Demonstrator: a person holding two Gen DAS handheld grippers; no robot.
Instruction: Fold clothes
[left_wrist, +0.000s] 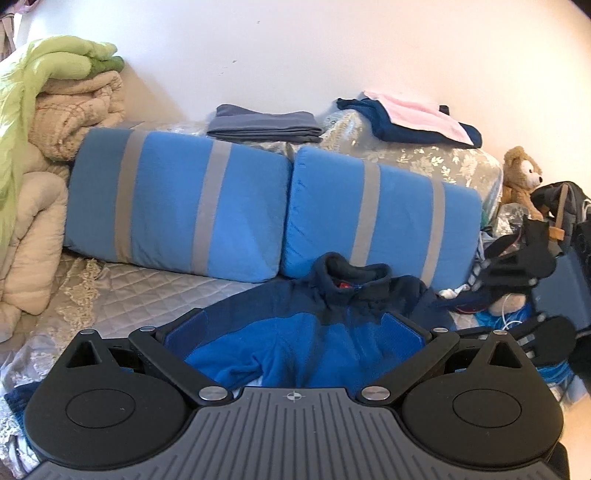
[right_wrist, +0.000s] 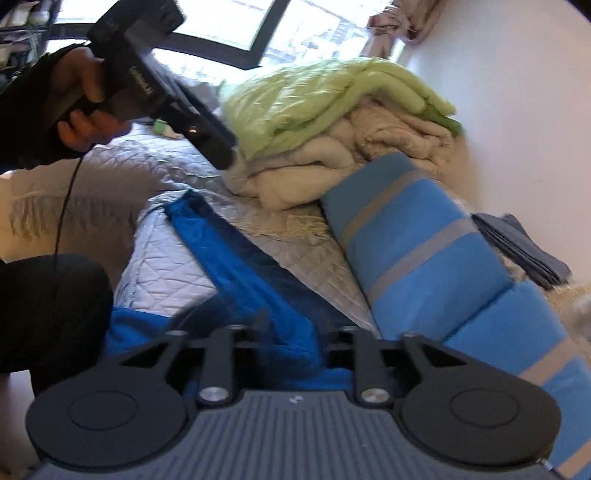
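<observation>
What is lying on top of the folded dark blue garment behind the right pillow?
A pink cloth lies on the dark blue garment. What is under that garment is mostly hidden.

Your left wrist camera sits low and close over the blue fleece (left_wrist: 295, 343), facing the striped cushions (left_wrist: 177, 206) at the wall, your right wrist camera looks tilted across the same fleece (right_wrist: 236, 266), cushions (right_wrist: 417, 251) and green duvet (right_wrist: 317, 96).

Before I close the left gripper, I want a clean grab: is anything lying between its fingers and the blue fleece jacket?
Nothing visible does. The left gripper is open directly over the blue fleece jacket, with only the jacket's own fabric showing between its fingers. The blue striped cushions lie beyond the collar, out of the way.
</observation>
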